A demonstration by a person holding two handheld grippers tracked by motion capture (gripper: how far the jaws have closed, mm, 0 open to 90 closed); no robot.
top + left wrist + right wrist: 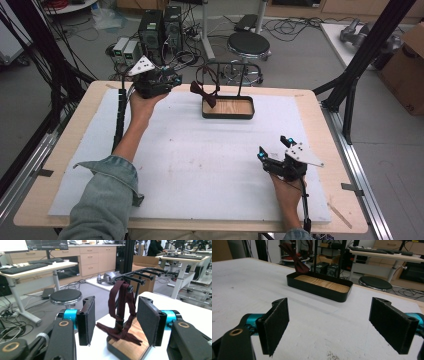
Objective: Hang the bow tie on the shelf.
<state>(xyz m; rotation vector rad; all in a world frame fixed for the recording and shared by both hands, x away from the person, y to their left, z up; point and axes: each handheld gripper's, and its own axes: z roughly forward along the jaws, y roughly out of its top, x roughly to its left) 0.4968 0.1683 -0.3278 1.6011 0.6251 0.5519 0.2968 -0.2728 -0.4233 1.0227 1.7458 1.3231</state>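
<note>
A dark maroon bow tie (205, 93) hangs by its strap from a peg of a black rack (225, 65). The rack rises from a black tray with a wooden floor (235, 107) at the far middle of the table. In the left gripper view the bow tie (123, 312) droops onto the tray's corner (125, 350), just beyond my open jaws. My left gripper (177, 80) is open, close to the bow's left side, with nothing held. My right gripper (273, 145) is open and empty over the near right of the mat, facing the tray (319, 286) and bow tie (295, 260).
A white mat (200, 160) covers most of the wooden table (325, 150). Black frame posts (360, 60) stand at the right and left corners. Behind the table are a round stool (248, 45), computer boxes (160, 27) and floor cables.
</note>
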